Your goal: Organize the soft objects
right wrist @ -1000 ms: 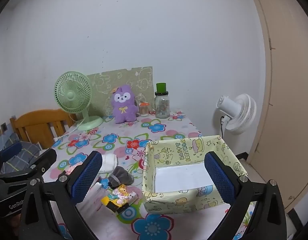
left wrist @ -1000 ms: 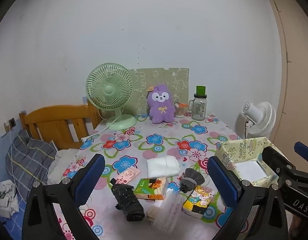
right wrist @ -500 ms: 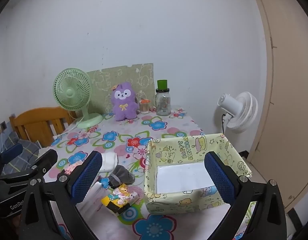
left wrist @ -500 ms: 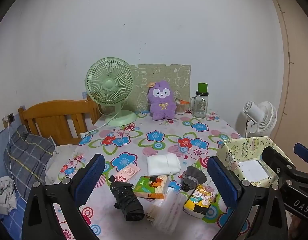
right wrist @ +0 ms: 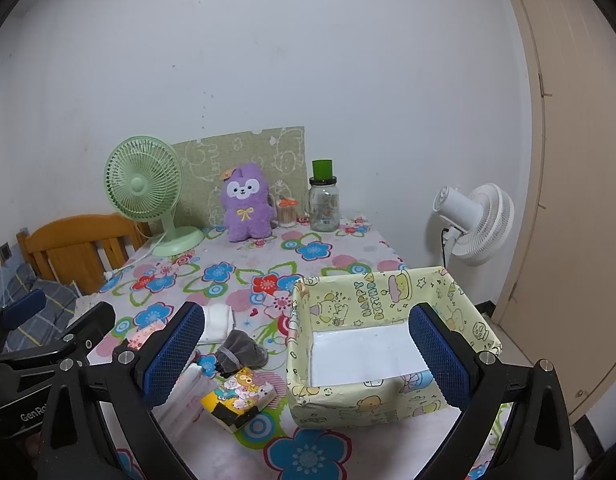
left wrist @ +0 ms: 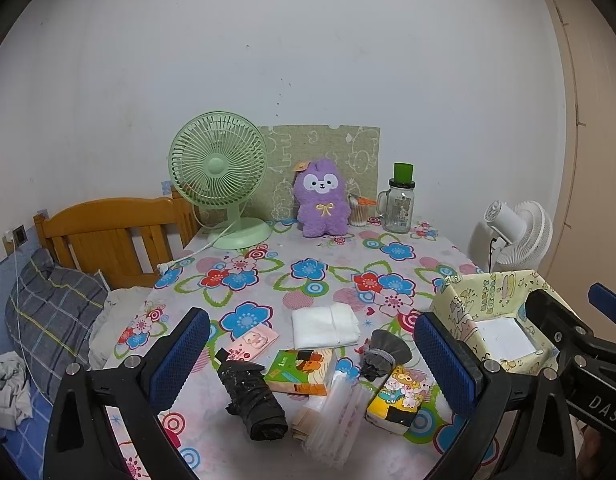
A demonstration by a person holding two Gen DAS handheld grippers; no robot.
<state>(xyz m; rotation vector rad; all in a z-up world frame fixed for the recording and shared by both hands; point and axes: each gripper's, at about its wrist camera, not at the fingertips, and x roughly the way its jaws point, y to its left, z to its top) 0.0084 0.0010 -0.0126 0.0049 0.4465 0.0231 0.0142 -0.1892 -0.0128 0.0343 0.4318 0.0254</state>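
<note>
Soft items lie near the front of the flowered table (left wrist: 328,268): a folded white cloth (left wrist: 324,326), a black rolled bundle (left wrist: 251,398), a grey pouch (left wrist: 382,354), an orange-green tissue pack (left wrist: 301,372), a yellow cartoon tissue pack (left wrist: 400,398), a clear plastic packet (left wrist: 332,416) and a pink card pack (left wrist: 253,342). A yellow patterned box (right wrist: 384,344) with a white floor stands at the right, with nothing in it. My left gripper (left wrist: 312,360) hovers open above the pile. Open too, my right gripper (right wrist: 308,356) hangs over the box's left wall.
At the back stand a green desk fan (left wrist: 219,184), a purple plush (left wrist: 322,204), a small cotton-swab jar (left wrist: 358,214), a glass jar with green lid (left wrist: 398,204) and a green board. A white floor fan (left wrist: 516,232) is right; a wooden headboard (left wrist: 107,236) and bedding lie left.
Both views have drifted slightly closer and lower toward the table. The items have not moved and both grippers have stayed open.
</note>
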